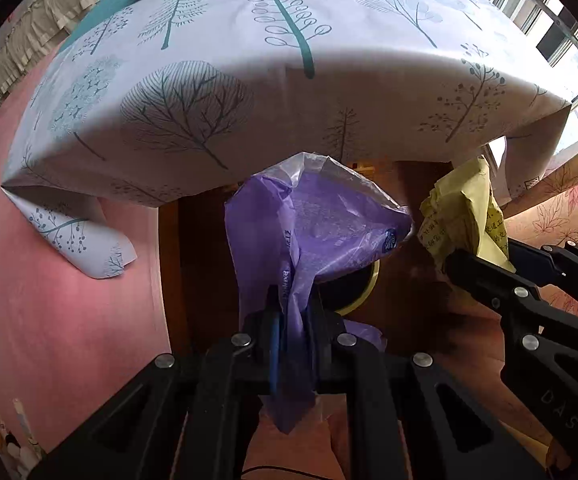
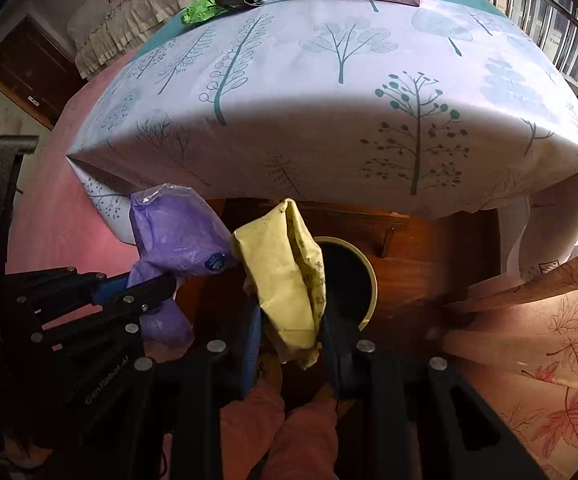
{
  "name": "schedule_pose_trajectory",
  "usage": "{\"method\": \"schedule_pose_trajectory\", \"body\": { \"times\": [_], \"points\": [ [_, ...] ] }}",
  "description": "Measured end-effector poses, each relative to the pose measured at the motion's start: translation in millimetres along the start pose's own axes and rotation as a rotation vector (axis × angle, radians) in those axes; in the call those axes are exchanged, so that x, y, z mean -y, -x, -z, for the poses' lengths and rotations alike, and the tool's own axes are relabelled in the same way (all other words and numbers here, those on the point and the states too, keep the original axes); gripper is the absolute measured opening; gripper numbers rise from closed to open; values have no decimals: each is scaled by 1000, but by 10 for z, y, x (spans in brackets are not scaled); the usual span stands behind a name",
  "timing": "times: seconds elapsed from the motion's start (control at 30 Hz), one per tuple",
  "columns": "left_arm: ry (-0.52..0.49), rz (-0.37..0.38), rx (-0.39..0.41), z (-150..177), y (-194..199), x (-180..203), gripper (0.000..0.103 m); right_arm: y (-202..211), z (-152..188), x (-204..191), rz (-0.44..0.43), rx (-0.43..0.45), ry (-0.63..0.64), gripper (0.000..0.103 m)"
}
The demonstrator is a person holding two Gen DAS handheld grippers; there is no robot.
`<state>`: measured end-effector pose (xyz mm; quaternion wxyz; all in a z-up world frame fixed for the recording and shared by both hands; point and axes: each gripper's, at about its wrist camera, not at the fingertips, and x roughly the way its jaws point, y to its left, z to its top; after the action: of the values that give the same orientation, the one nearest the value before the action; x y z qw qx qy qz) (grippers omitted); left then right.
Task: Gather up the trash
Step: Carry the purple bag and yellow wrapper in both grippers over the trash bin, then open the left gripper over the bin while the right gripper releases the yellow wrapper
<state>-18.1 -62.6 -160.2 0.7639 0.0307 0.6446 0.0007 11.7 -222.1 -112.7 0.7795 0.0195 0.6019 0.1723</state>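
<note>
Clamped in the black left hand-held gripper [image 1: 289, 344], the plastic bag [image 1: 321, 220] is purple. The crumpled wrapper [image 2: 289, 276] in the right hand-held gripper [image 2: 289, 344] is yellow with dark print. Beyond both, the worktop [image 2: 329, 128] cloth is white with teal tree drawings; below, a cream-rimmed bin [image 2: 353, 280].
</note>
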Motion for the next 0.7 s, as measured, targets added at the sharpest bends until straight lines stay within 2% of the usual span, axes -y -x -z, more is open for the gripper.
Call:
{"method": "schedule_pose_trajectory", "body": {
  "times": [0.37, 0.7],
  "points": [
    [-10, 23, -98, 4, -1374, 158, 9, -1190, 270, 416, 75, -67, -114, 28],
    [-64, 27, -145, 115, -2353, 328, 12, -2259, 579, 897, 53, -137, -251, 28]
  ]
}}
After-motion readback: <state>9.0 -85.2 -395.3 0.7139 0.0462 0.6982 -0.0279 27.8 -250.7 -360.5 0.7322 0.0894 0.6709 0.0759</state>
